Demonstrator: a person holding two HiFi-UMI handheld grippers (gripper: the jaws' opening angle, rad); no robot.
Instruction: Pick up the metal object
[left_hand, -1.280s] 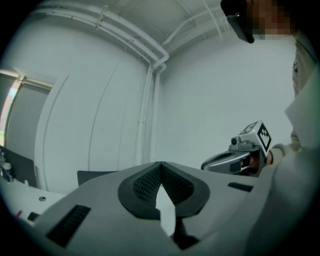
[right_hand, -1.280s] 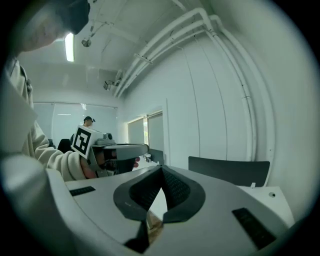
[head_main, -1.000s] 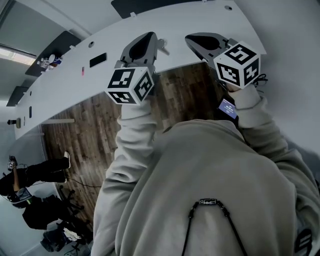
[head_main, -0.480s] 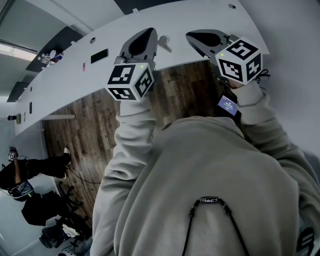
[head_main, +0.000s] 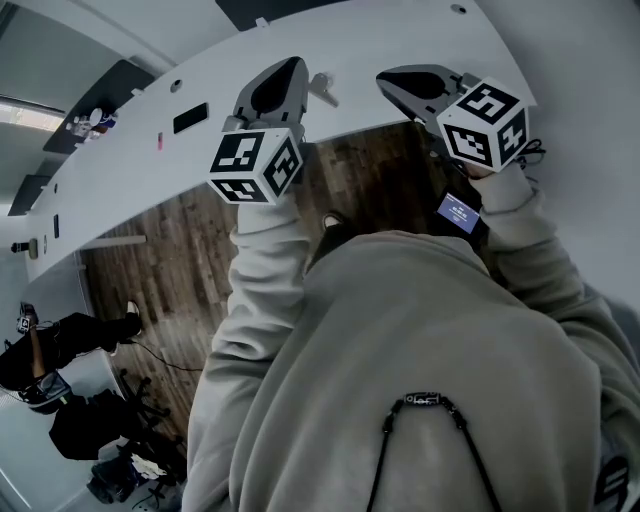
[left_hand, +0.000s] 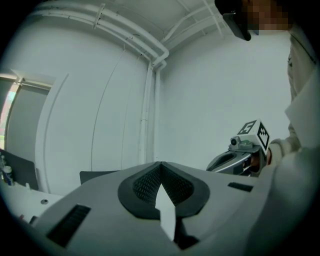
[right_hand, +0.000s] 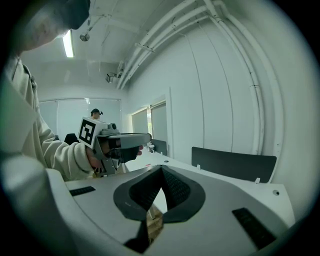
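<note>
The left gripper (head_main: 293, 68) and the right gripper (head_main: 392, 82) are held out side by side over the near edge of the white surface (head_main: 400, 45) in the head view. The metal object (head_main: 323, 88) lies on the surface close to that near edge, between the two grippers and just beside the left one's tip. We cannot tell from this angle how high the tip is above it.

In the left gripper view, the left gripper (left_hand: 160, 165) has its jaws together with nothing between them. It looks out at the wall, and the right gripper (left_hand: 235, 160) is off to one side. The object does not show here.

In the right gripper view, the right gripper (right_hand: 161, 169) has its jaws pressed together and empty too. It tilts a little down across the surface (right_hand: 235, 177), with the left gripper (right_hand: 125, 142) in sight beyond. We cannot make out the object here.

We judge that this is the approach, with the pick not yet begun. Next, we need to part the jaws of one gripper, most likely the left, tip it down to the surface, set the jaws around the object and close on it before lifting.
</note>
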